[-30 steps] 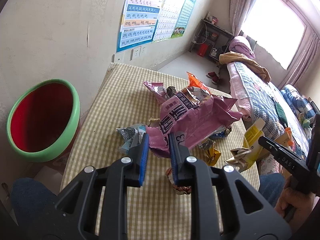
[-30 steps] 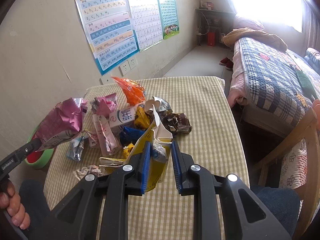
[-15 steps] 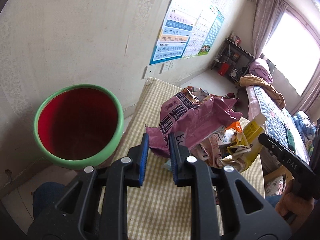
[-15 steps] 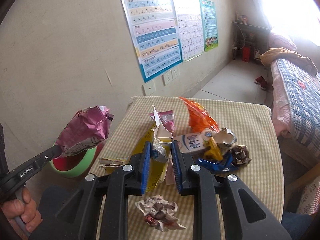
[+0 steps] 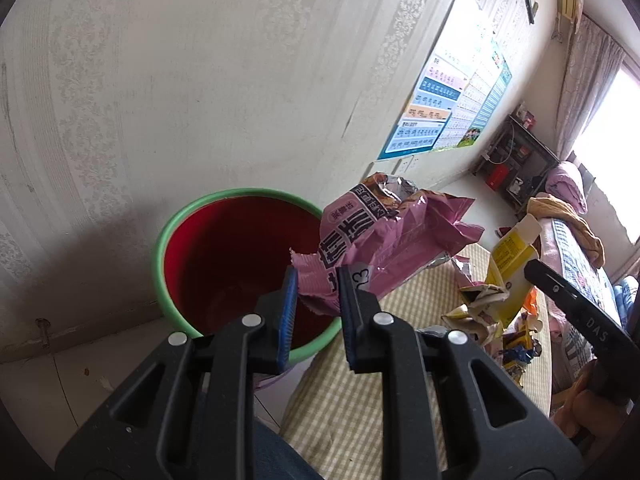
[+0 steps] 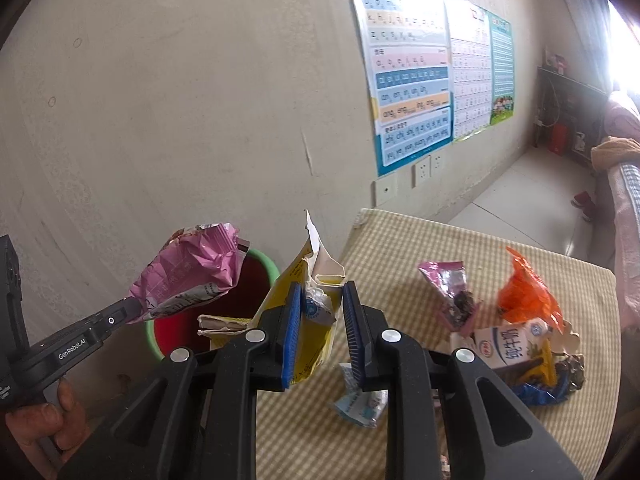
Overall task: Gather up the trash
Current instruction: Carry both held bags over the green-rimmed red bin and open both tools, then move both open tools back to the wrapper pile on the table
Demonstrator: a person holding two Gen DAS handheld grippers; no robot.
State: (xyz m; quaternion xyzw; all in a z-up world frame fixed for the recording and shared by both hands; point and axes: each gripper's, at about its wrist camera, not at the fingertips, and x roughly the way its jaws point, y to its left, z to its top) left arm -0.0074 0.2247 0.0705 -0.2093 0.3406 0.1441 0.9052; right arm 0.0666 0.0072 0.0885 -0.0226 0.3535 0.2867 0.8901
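Carrying trash two-handed here! The left gripper (image 5: 316, 294) is pinched on a pink bag (image 5: 384, 240), which hangs right over the near rim of the bin (image 5: 168, 236). The right gripper (image 6: 320, 316) is clamped on a yellow carton (image 6: 296, 292), held above the table (image 6: 420, 248) edge just beside the bin but, by the look of it, not yet over the mouth.

To do this well, I'd carry the bag farther over the red interior before letting go, since it's light and crumpled and could catch on the rim. The carton wants the same care: bring it clear of the table edge and release only above the opening. More wrappers, an orange bag (image 6: 524, 292) among them, wait on the table.
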